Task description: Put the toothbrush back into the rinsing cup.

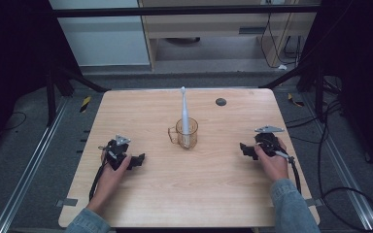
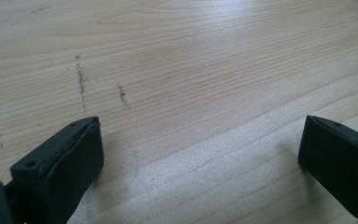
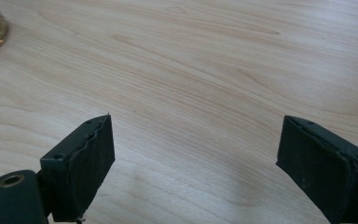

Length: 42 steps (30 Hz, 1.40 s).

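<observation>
A pale wooden desk (image 1: 184,194) carries an amber cup (image 1: 186,133) holding a toothbrush (image 1: 184,109). Left tool (image 1: 137,160) and right tool (image 1: 245,149) flank the cup, both gaping wide, empty, over grey flooring (image 1: 34,145).

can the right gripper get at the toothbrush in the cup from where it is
Probably yes: bare table lies between the right gripper and the cup, its jaws are open, and the toothbrush stands tall above the rim.

Matt pale wood-grain table (image 1: 223,184)
</observation>
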Available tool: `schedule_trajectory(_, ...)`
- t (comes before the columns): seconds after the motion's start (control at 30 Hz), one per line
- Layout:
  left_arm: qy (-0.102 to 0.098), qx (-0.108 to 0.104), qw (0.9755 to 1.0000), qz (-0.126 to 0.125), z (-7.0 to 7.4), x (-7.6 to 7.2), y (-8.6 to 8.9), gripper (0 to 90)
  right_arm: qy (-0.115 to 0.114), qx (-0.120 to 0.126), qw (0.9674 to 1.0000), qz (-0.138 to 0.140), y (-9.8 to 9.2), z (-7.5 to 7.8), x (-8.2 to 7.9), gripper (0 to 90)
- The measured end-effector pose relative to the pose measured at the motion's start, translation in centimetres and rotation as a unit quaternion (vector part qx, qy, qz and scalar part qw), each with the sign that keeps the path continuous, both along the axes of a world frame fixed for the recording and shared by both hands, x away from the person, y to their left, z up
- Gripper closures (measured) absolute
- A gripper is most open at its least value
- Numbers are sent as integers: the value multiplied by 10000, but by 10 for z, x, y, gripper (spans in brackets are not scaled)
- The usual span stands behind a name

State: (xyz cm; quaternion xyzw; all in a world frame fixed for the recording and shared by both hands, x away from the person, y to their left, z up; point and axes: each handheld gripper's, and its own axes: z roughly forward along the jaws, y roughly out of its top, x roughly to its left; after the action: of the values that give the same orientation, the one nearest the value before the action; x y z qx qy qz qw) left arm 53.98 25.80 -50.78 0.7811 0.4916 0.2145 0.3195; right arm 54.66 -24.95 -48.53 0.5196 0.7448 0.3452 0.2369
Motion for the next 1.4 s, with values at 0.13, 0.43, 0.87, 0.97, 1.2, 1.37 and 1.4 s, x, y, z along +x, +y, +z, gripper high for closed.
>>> schedule_trajectory(0.13,-1,-1,10000,1,0,0,0,0,13,101,9998,-164,-8,-6,2,111)
schedule_trajectory(0.43,0,-1,10000,1,0,0,0,0,41,173,9987,-479,-19,-15,6,99)
schedule_trajectory(0.87,0,-1,10000,1,0,0,0,0,115,158,9980,-607,-18,-24,10,85)
schedule_trajectory(0.97,0,-1,10000,0,0,0,0,0,133,137,9979,-617,-18,-25,10,81)
schedule_trajectory(1.2,0,-1,10000,0,0,0,0,0,156,32,9980,-610,-15,-25,11,77)
schedule_trajectory(1.37,-2,0,10000,0,0,0,0,0,148,-109,9985,-520,-13,-26,10,69)
schedule_trajectory(1.4,-3,4,10000,-2,0,0,0,0,155,-107,9985,-523,-12,-26,10,66)
